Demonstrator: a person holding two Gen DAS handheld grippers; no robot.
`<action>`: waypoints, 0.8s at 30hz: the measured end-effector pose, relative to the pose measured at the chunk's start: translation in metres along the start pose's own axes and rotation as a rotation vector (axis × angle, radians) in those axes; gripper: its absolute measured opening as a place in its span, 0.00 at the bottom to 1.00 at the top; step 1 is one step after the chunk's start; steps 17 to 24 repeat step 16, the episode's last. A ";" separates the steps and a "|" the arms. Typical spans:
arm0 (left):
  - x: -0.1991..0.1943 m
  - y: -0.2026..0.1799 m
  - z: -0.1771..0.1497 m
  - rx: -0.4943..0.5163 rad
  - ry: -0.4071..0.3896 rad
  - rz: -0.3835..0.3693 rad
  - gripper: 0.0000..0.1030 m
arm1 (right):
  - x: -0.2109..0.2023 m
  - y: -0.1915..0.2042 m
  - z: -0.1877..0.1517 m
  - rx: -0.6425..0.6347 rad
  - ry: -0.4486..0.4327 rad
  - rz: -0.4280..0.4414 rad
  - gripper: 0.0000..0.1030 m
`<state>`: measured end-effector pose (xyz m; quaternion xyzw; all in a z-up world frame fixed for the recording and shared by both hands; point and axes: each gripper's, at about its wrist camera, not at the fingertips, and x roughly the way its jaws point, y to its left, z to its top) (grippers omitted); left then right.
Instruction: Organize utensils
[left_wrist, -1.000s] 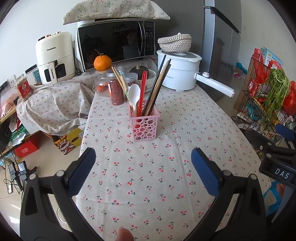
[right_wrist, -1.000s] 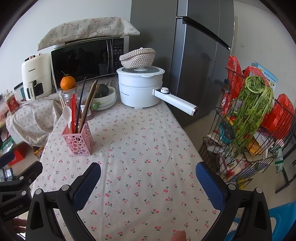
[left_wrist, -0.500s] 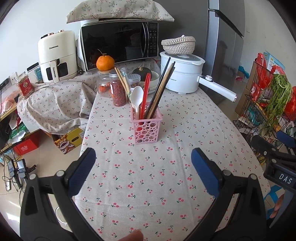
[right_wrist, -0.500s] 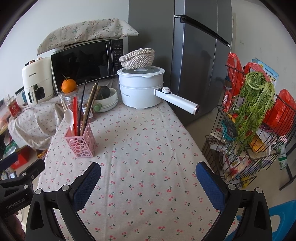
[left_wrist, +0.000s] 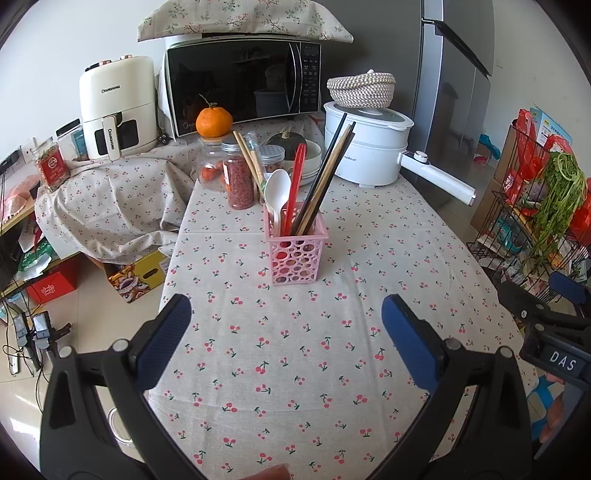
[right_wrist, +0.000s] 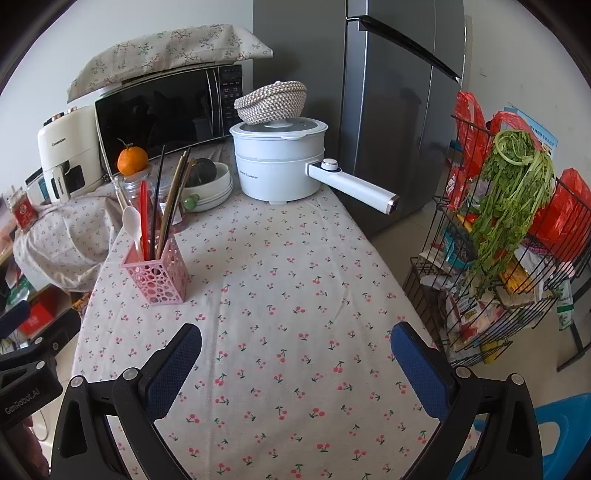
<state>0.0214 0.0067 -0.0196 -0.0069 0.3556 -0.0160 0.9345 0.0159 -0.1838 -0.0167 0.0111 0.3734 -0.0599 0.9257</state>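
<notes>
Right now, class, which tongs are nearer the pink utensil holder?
Left. The left tongs face the pink utensil holder head-on; the right tongs sit farther right.

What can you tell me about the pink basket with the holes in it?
The pink holder looks like plastic, square, with round holes of mixed sizes in its walls. It stands upright on the cherry-print tablecloth, in front of the jars. Inside lean a white spoon, a red utensil, dark chopsticks and pale wooden ones. Neither gripper touches it.
</notes>
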 end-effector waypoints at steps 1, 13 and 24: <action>0.000 0.001 0.000 -0.001 0.000 -0.002 0.99 | 0.001 -0.001 0.000 0.006 0.003 0.003 1.00; 0.002 0.002 0.000 -0.002 0.009 -0.007 0.99 | 0.005 -0.001 0.000 0.016 0.019 -0.001 1.00; 0.004 0.005 0.000 -0.020 0.018 -0.021 0.99 | 0.006 -0.001 -0.001 0.019 0.024 -0.004 1.00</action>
